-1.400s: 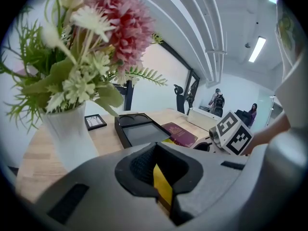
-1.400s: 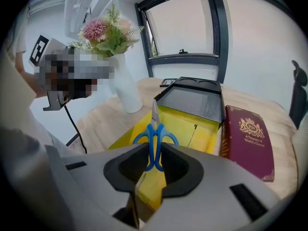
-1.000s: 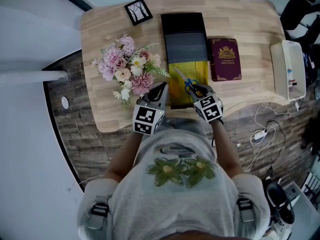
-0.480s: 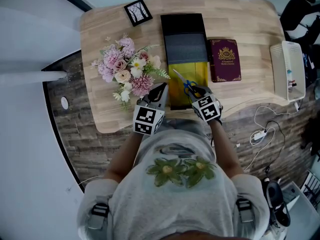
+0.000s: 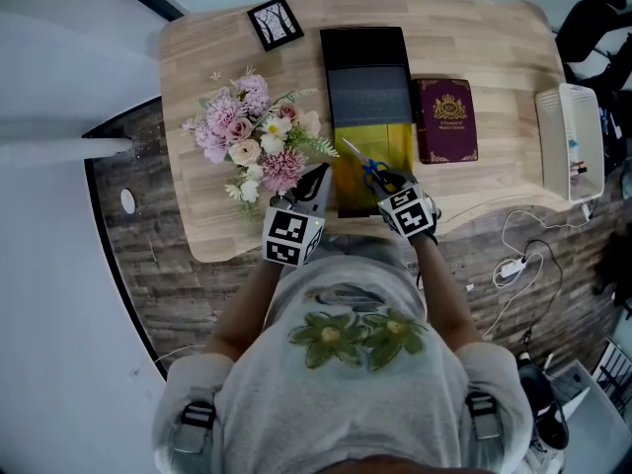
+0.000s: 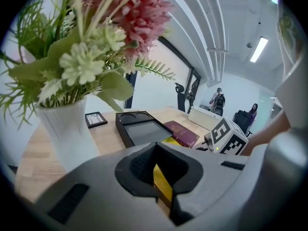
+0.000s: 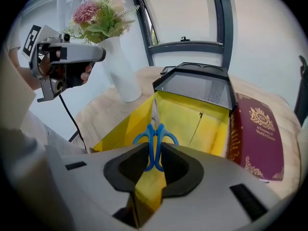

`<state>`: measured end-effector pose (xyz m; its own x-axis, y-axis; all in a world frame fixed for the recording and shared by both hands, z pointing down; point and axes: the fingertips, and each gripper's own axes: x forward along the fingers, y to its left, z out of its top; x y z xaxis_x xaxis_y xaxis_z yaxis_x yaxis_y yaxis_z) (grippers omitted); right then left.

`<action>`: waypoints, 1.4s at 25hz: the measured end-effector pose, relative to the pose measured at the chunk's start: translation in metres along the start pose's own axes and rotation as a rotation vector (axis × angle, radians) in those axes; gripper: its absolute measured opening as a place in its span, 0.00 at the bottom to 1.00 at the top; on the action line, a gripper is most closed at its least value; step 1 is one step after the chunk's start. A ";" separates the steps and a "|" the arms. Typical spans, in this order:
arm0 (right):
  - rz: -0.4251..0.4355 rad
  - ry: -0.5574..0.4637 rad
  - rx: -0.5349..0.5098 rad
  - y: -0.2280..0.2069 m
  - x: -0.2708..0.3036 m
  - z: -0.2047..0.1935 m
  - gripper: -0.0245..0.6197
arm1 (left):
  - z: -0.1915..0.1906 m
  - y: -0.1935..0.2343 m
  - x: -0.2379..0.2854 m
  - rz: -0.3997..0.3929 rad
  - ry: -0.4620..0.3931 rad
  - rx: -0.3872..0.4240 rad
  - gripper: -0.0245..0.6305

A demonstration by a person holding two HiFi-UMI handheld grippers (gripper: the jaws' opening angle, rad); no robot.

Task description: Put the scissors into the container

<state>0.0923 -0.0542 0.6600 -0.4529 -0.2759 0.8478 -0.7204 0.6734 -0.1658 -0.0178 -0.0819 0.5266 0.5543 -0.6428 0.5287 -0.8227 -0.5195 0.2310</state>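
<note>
Scissors point(image 5: 367, 169) with blue handles hang over the near end of the yellow container point(image 5: 351, 191), blades pointing away from me. My right gripper point(image 5: 388, 180) is shut on the handles. In the right gripper view the scissors point(image 7: 155, 141) sit between the pads of that gripper point(image 7: 155, 154), above the container's yellow floor point(image 7: 202, 129). My left gripper point(image 5: 318, 178) hovers beside the container's left wall, shut and holding nothing. It shows raised next to the vase as the left gripper point(image 7: 98, 54) in the right gripper view. The left gripper point(image 6: 155, 158) looks over the table.
A black tray point(image 5: 365, 77) lies right behind the container, and a maroon book point(image 5: 444, 118) to its right. A bouquet in a white vase point(image 5: 259, 136) stands left. A small picture frame point(image 5: 274, 23) sits at the far edge, a white device point(image 5: 570, 136) at the far right.
The right gripper with the scissors has crept very slightly towards the container. The left gripper has stayed put.
</note>
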 end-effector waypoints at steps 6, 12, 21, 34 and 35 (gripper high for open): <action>0.004 0.022 -0.001 0.000 0.005 -0.003 0.16 | -0.002 0.002 0.001 0.001 0.004 -0.002 0.04; 0.008 0.043 0.002 0.001 0.009 -0.007 0.16 | -0.003 0.004 0.001 0.003 0.010 -0.001 0.04; 0.009 0.065 0.007 0.000 0.014 -0.010 0.16 | -0.008 0.004 0.003 0.000 0.024 0.000 0.04; -0.007 0.127 -0.012 -0.002 0.020 -0.016 0.16 | -0.011 0.003 0.004 0.006 0.032 -0.003 0.04; -0.008 0.129 -0.016 -0.002 0.020 -0.016 0.16 | -0.011 0.003 0.003 0.007 0.032 -0.003 0.04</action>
<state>0.0929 -0.0505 0.6856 -0.3749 -0.1912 0.9071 -0.7148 0.6827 -0.1515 -0.0200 -0.0797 0.5379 0.5442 -0.6284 0.5558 -0.8270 -0.5134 0.2292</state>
